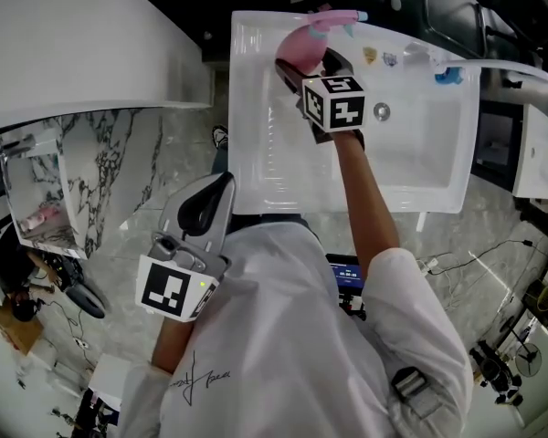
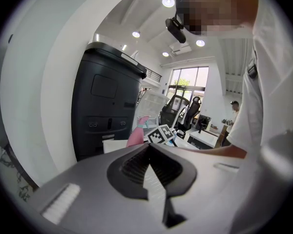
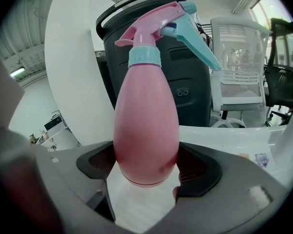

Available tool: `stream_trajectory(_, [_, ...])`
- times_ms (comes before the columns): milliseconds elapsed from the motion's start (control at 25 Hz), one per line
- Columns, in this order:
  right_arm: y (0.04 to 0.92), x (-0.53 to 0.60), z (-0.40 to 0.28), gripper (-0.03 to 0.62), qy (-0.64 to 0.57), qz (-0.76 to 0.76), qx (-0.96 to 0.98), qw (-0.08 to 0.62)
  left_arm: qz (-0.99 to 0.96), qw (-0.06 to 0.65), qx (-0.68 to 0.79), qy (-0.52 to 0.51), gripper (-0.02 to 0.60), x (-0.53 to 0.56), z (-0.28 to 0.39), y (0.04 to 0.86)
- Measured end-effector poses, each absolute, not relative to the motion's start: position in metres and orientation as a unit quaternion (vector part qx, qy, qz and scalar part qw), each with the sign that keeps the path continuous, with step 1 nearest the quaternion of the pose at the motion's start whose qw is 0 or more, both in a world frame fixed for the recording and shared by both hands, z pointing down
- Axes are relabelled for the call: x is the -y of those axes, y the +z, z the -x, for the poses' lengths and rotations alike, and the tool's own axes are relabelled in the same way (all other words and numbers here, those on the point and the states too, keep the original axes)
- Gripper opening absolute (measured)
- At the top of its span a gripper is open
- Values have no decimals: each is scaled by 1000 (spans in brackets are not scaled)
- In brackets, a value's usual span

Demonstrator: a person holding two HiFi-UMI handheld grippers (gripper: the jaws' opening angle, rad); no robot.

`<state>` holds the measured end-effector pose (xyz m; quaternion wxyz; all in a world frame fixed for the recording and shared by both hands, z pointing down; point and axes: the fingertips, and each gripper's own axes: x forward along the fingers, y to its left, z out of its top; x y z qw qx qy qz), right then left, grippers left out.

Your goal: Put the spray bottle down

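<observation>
Left gripper (image 1: 217,190) hangs by the person's body with its jaws together on nothing, well apart from the work and no help if anything tips. Right gripper (image 1: 307,69) reaches over the white sink (image 1: 256,162), jaws clamped low on the belly of the pink spray bottle (image 3: 146,126), which stands upright at the sink's far edge; whether its base touches the surface, I cannot tell. Letting go before the base sits flat would likely topple it, tall as it is under that trigger head, and a pad dragging on withdrawal could knock it into the basin.
</observation>
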<state>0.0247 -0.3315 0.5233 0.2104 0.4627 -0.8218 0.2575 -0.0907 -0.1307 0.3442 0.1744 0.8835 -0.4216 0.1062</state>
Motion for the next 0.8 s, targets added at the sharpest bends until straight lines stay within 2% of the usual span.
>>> stream_trajectory(280, [532, 342, -11, 371, 255, -458, 823, 219, -876, 212, 414, 131, 38, 129, 90, 356])
stream_trajectory(680, [545, 363, -4, 371, 225, -478, 816, 234, -872, 220, 415, 136, 38, 135, 99, 363])
stream_trajectory(800, [548, 368, -2, 371, 218, -483, 815, 234, -875, 196, 424, 123, 38, 142, 107, 362])
